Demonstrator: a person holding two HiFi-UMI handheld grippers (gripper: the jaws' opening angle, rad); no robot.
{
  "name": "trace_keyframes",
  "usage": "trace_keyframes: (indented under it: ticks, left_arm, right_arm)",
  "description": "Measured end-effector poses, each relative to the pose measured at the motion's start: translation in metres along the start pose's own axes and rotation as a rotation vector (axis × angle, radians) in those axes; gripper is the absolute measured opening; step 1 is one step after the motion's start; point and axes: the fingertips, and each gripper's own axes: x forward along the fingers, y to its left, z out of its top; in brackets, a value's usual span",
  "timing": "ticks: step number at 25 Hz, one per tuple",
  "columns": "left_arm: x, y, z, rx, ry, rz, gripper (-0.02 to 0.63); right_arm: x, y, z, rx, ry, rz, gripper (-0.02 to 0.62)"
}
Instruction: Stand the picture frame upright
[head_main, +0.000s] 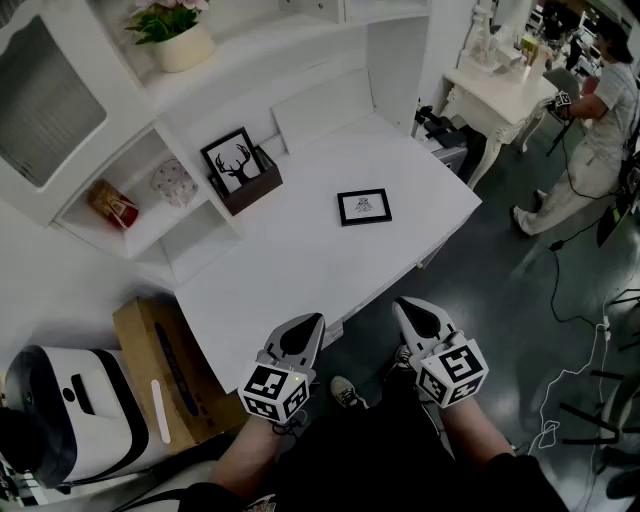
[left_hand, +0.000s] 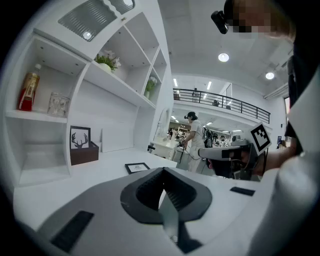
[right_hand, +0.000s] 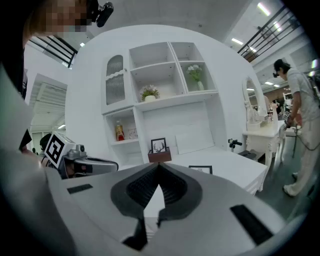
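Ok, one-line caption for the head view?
Left gripper and right gripper, jaws shut and empty, hover before the white desk where the black picture frame lies flat.

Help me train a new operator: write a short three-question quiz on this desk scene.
1. True or false: the small picture frame stands upright on the desk.
2. The deer picture sits in: A a brown box; B a drawer; C a flowerpot.
3. Fill in: the left gripper and right gripper both have jaws ___.
Key: 1 false, it lies flat; 2 A; 3 shut, empty.
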Motion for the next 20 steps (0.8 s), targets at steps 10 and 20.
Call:
trace_keyframes:
  ticks: [10, 20]
  left_arm:
    - [0.0020, 0.0022, 0.0002, -0.006, -0.003, -0.007, 0.005]
    - [0.0028, 0.0019, -0.0007, -0.015, -0.004, -0.012, 0.005]
  right_arm:
    - [0.0051, 0.0033, 0.0023, -0.006, -0.021, 0.018, 0.003]
    - [0.0043, 0.0040, 0.0006, -0.021, -0.005, 0.015, 0.003]
